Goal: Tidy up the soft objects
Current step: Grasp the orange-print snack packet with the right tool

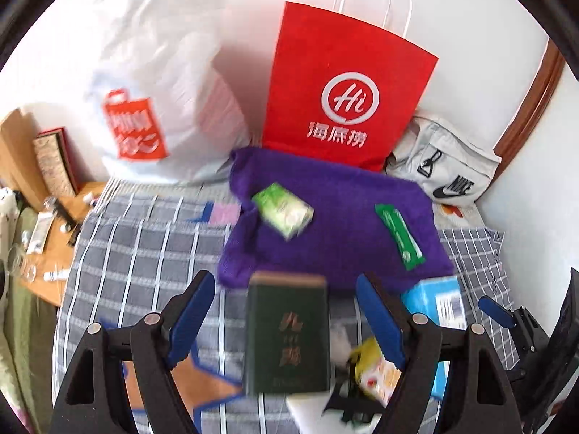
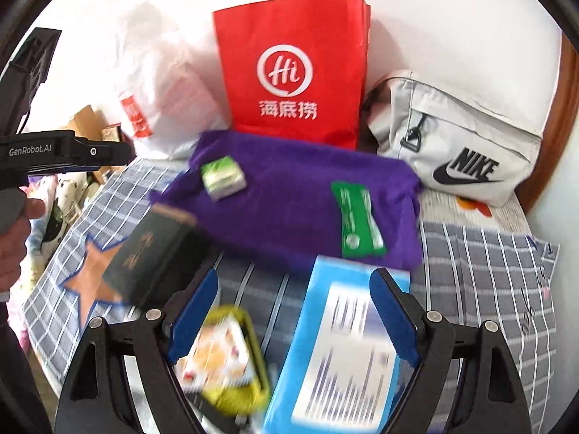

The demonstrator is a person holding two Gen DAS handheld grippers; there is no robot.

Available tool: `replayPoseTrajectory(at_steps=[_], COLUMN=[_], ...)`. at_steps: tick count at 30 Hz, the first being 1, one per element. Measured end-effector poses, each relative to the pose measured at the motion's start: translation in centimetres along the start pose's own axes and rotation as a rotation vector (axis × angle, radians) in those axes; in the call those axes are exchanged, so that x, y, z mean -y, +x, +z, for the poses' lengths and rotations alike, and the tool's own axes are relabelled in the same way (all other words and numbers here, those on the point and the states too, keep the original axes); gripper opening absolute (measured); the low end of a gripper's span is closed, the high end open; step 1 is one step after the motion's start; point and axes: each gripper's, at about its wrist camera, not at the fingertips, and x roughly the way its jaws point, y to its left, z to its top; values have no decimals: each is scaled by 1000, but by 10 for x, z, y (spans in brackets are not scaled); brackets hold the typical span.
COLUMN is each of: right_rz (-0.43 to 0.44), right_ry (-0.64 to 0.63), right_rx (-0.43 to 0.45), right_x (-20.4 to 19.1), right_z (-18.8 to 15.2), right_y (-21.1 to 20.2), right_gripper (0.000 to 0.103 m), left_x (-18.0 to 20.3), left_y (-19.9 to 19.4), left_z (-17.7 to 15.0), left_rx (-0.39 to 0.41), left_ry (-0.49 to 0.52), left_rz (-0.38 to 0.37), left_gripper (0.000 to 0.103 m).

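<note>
A purple towel [image 1: 336, 217] [image 2: 289, 195] lies flat on the plaid bed cover [image 1: 144, 246]. On it rest a green tissue pack [image 1: 284, 209] [image 2: 222, 177] and a flat green wipes packet [image 1: 400, 237] [image 2: 356, 220]. My left gripper [image 1: 286, 280] is open above a dark green box [image 1: 287, 332] [image 2: 152, 256], its pads clear of the box's sides. My right gripper [image 2: 295, 275] is open too, over a blue box [image 2: 336, 343] [image 1: 434, 303] and a yellow snack packet [image 2: 224, 358] [image 1: 372, 372], gripping neither.
Against the wall behind the towel stand a red paper bag [image 1: 343, 90] [image 2: 293, 68], a white plastic bag [image 1: 159, 90] and a grey Nike bag [image 2: 456, 144] [image 1: 445, 170]. A cluttered wooden desk [image 1: 54, 224] borders the bed on the left. A hand [image 2: 14, 224] holds the left gripper.
</note>
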Motion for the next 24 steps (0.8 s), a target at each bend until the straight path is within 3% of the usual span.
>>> replayPoseTrajectory(at_steps=[7,14,24], right_rz=[79,122,124], right_ry=[-14,-76,-110], right_rx=[-41,-80,-190], right_x=[-22,-46,-54], right_z=[-31,-39,-39], right_y=[-4,19,57], right_gripper=[85,82,81], left_x=[-3,-14,-37], left_y=[-22,-15,-4], left_z=[-46,-83,-90], left_rx=[2,-33,-60], left_ry=[5,34,-33], left_rz=[21,79,-17], left_gripper=[80,80,80])
